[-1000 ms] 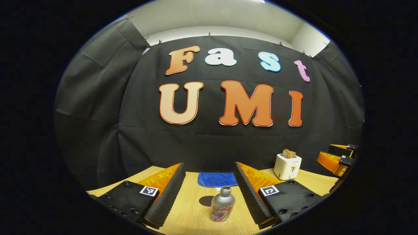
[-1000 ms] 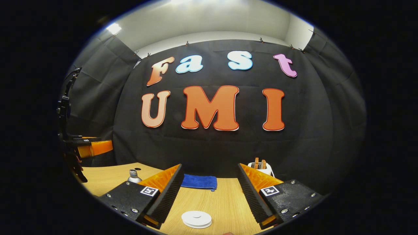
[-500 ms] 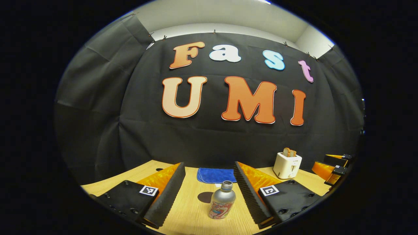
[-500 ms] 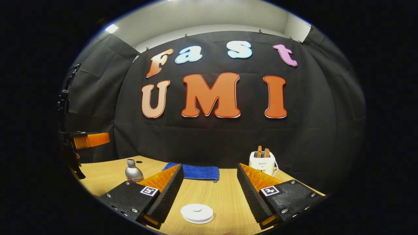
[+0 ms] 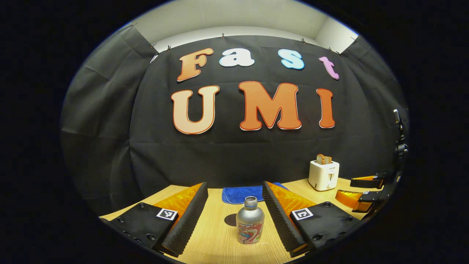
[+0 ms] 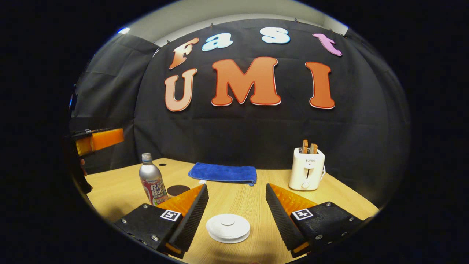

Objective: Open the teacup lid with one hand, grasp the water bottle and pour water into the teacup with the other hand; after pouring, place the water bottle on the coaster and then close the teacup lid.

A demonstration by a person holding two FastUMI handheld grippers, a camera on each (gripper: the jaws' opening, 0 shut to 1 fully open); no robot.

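On the tabletop (image 6: 234, 198), a pale wood-grain surface backed by black cloth booth walls under a white ceiling, I have a folded blue cloth (image 6: 222, 173) lying near the back wall and a white toaster (image 6: 306, 168) holding two slices of bread off to the right of it. My left gripper (image 5: 233, 209) points level across the tabletop with its jaws released, spread wide; the water bottle (image 5: 250, 224) stands upright between them, closer to the right finger, touching neither. A dark round coaster (image 5: 231, 219) lies flat just behind the bottle to its left. From the right gripper view that bottle (image 6: 152, 184) stands left of centre, with the coaster (image 6: 177, 190) beside its base. My right gripper (image 6: 236, 205) is angled slightly down toward the tabletop, jaws likewise released and wide apart, and the white teacup lid (image 6: 228, 228) sits between the fingers, clear of both. I cannot make out the cup beneath it. At the right edge of the left gripper view I see the right gripper (image 5: 361, 189) held above the tabletop.
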